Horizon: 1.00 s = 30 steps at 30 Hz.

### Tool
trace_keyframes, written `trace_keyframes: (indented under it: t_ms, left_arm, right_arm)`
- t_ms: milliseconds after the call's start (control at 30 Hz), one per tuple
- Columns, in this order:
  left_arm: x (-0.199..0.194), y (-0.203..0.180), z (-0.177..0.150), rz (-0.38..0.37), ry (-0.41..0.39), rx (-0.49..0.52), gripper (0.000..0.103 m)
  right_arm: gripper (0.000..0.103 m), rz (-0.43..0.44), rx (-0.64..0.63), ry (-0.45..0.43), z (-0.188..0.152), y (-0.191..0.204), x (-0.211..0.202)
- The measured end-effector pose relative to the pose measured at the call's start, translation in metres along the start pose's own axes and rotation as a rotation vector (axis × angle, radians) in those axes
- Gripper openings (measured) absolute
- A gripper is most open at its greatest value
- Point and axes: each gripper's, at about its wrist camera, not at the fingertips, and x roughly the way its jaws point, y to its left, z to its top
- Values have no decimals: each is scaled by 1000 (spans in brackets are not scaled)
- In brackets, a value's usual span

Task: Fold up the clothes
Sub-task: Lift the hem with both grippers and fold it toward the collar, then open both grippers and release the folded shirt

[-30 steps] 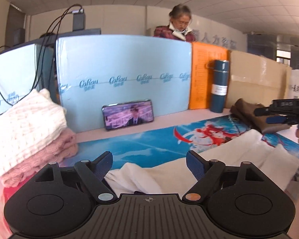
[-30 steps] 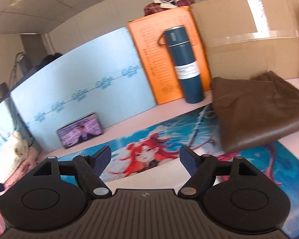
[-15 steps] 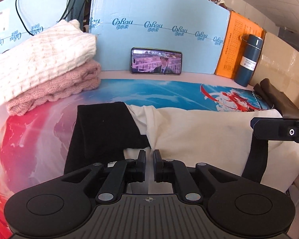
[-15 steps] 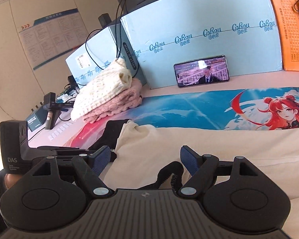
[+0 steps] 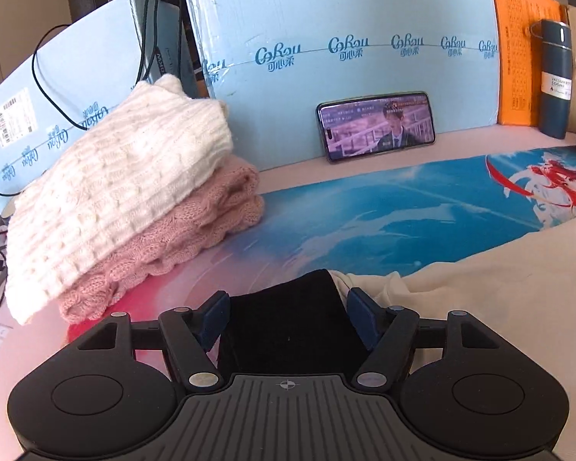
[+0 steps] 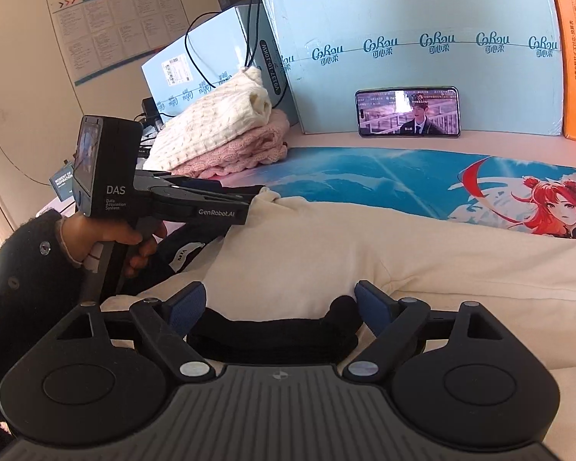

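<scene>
The left gripper (image 5: 288, 317) stands with its jaws spread wide, the black sleeve (image 5: 288, 330) of a cream garment (image 5: 499, 288) lying between the blue pads (image 5: 211, 317) without being pinched. The right gripper (image 6: 278, 307) is likewise spread apart, a black cuff band (image 6: 272, 336) stretched across the gap between its fingers. The cream garment spreads over the anime-print mat (image 5: 384, 211) toward 3 o'clock in the left wrist view. At 10 o'clock, a white knit sweater (image 5: 111, 184) sits folded on a pink knit sweater (image 5: 180, 246). At 1 o'clock, a phone (image 5: 376, 126) leans against a pale blue foam board (image 5: 345, 57). Farther right, at 2 o'clock, stands a dark blue vacuum flask (image 5: 555, 80) before an orange board (image 5: 518, 61).
</scene>
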Motion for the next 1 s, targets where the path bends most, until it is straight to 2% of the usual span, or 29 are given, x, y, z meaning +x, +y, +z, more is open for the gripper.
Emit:
trace_keyframes:
  t_ms: [100, 133, 267, 333, 367, 433, 533, 600, 700, 767, 867, 933, 1000]
  left_arm:
    - [-3, 5, -1, 4, -9, -24, 75]
    - [-6, 6, -1, 8, -20, -27, 76]
    - [-32, 1, 1, 55, -118, -25, 78]
    - [-48, -5, 2, 79, -173, -25, 87]
    - [-58, -10, 2, 77, -203, -23, 91]
    - [-75, -23, 2, 58, -242, -11, 92]
    - [-97, -52, 2, 22, -268, 33, 95]
    - [-105, -71, 1, 0, -275, 78, 99]
    - [-106, -106, -3, -56, -269, 180, 101]
    - [-95, -124, -6, -72, -237, 233, 101]
    - [-73, -143, -13, -47, -161, 280, 101]
    - [-70, -151, -19, -13, -155, 312, 101]
    - [-71, -157, -23, 21, -165, 332, 101]
  right_arm:
    - [84, -8, 31, 53, -7, -7, 2]
    - [84, -4, 44, 46, -9, -9, -1]
    - [84, -16, 29, -32, -10, -9, -23]
    - [85, -15, 46, -74, -10, -13, -34]
    - [85, -14, 54, -95, -10, -16, -39]
    - [86, -9, 87, -130, -9, -23, -46]
    - [87, -36, 150, -198, -8, -42, -64]
    - [91, -54, 192, -243, -8, -54, -76]
    - [92, -143, 236, -291, -11, -84, -98]
    - [92, -211, 263, -313, -13, -104, -111]
    - [92, -292, 279, -325, -17, -131, -126]
    - [92, -327, 293, -327, -19, -152, -136]
    - [92, -295, 337, -309, -21, -177, -141]
